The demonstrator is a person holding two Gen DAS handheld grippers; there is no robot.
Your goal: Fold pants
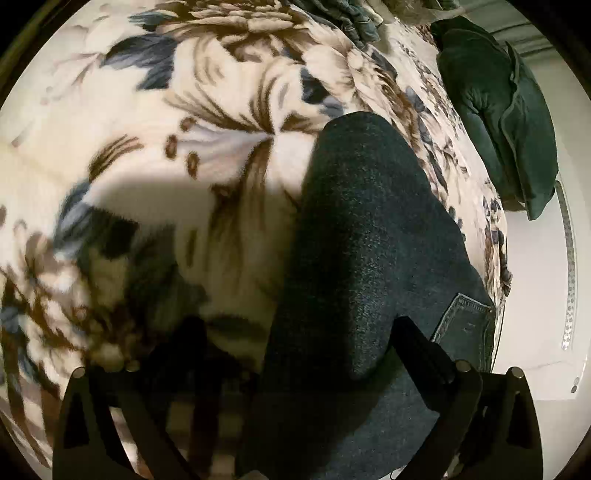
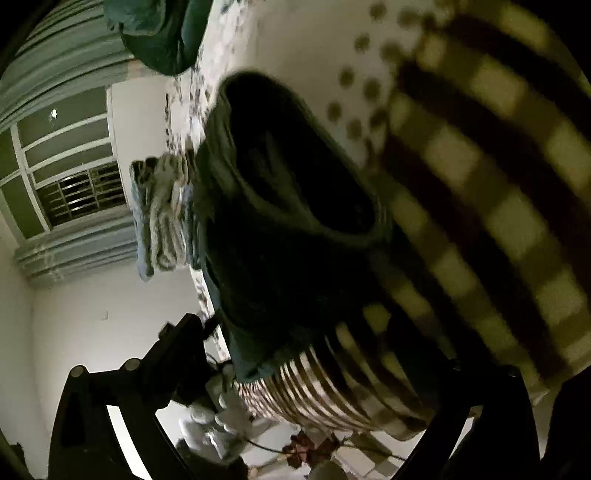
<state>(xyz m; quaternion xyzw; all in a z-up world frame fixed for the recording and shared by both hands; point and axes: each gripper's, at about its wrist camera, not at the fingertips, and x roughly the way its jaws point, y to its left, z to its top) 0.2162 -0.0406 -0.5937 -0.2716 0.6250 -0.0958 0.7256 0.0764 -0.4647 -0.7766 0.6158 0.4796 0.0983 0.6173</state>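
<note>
The dark denim pants (image 1: 362, 258) lie folded lengthwise on the floral blanket (image 1: 184, 147), with a back pocket (image 1: 465, 321) showing near the bed's right edge. My left gripper (image 1: 299, 347) hovers open just over the near end of the pants, its fingers (image 1: 417, 350) spread wide and holding nothing. In the right wrist view the pants (image 2: 288, 221) fill the middle as a dark bundle close to the lens. My right gripper (image 2: 317, 354) is spread open around their lower end, with only the left finger (image 2: 181, 343) clearly seen.
A dark green pillow (image 1: 495, 107) lies at the bed's far right and another dark garment (image 1: 354, 18) at the far end. A striped brown-and-cream cloth (image 2: 480, 184) lies right of the pants. A folded pale stack (image 2: 162, 210) sits beyond. White floor (image 1: 543, 288) lies beyond the bed edge.
</note>
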